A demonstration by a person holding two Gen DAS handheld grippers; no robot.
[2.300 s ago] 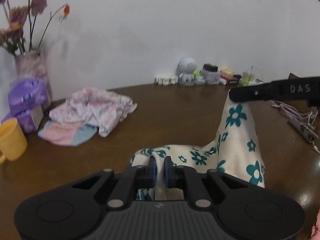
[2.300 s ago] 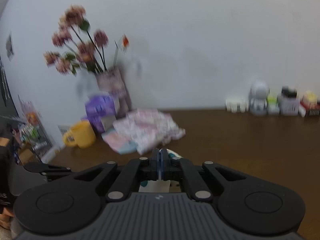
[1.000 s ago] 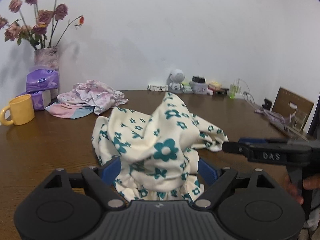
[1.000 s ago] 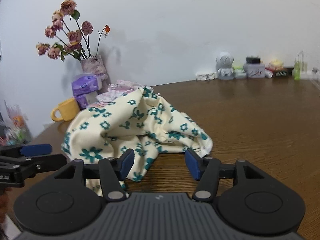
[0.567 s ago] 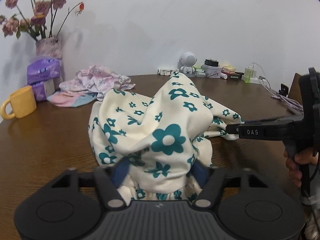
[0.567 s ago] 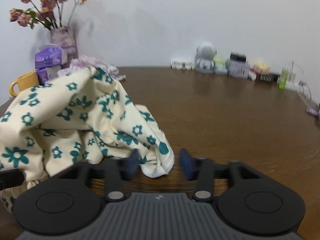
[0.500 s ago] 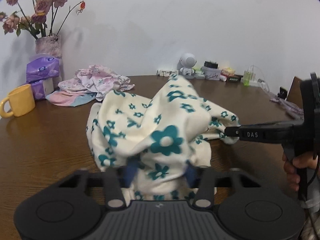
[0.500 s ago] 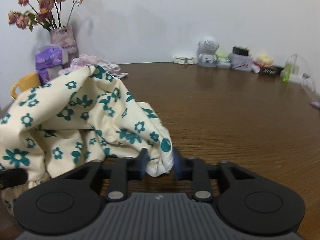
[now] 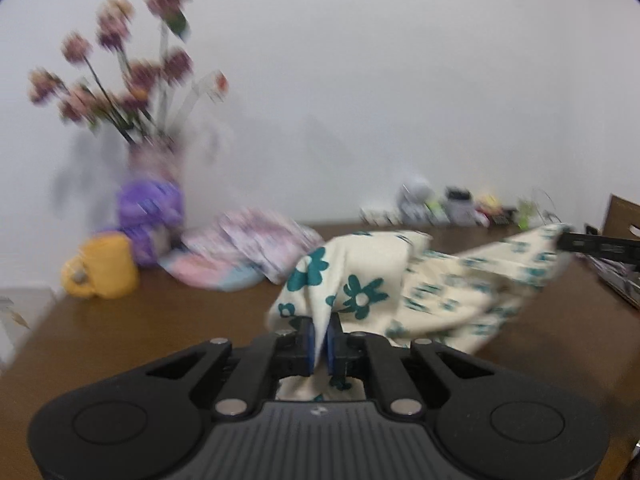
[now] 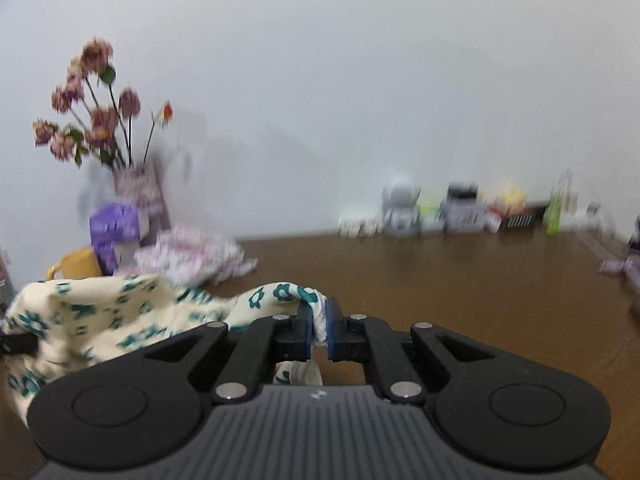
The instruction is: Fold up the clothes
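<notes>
Though blurred, garment [image 9: 420, 280] (tool-pinched)

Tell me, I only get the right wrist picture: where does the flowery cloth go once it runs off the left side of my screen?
Observer: Its other end is pinched in the left gripper, with cloth between the blue pads.
Operator: So both ends are gripped?
Observer: Yes. From the left wrist view, the right gripper shows as a black bar clamped on the far corner of the flowery cloth, which sags between the two.
Operator: Anything past my right edge?
Observer: A brown board with a slot cut in it stands at the table's far right.
</notes>
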